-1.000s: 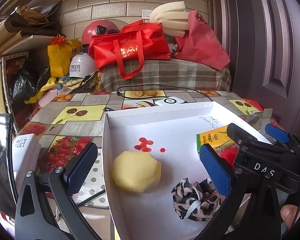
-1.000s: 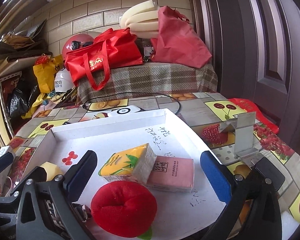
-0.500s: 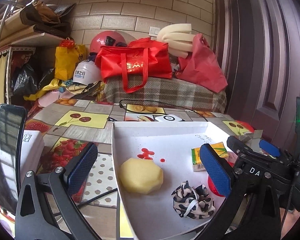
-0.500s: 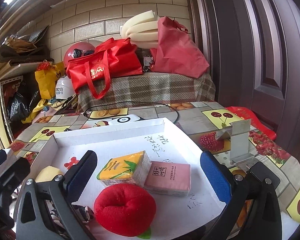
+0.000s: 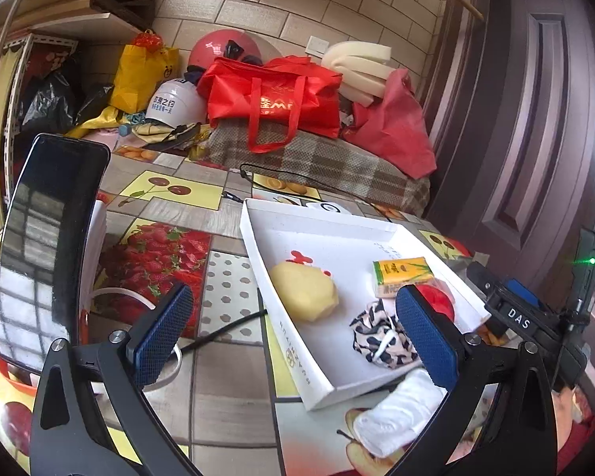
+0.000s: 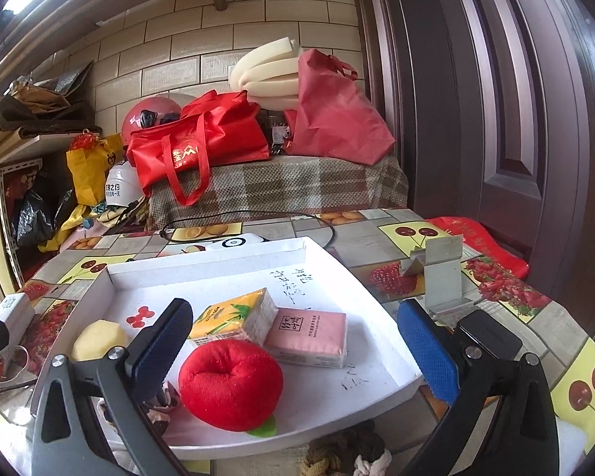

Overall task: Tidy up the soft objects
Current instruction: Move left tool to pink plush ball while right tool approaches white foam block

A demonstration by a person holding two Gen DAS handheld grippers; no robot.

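The left gripper (image 5: 293,341) has its fingers spread wide and holds nothing; the right gripper (image 6: 297,341) is spread wide too, with nothing in it; a white tray (image 6: 329,392) sits on the surface (image 5: 226,214), toward its right edge; in the tray lie a red plush apple (image 6: 231,384), a yellow sponge (image 5: 303,291), a spotted hair tie (image 5: 380,337), a yellow tissue pack (image 6: 234,319) and a pink tissue pack (image 6: 307,335); the two packs touch each other; a rolled white cloth (image 5: 400,412) lies on the surface just outside the tray's near edge; a knotted rope toy (image 6: 345,454) lies there too.
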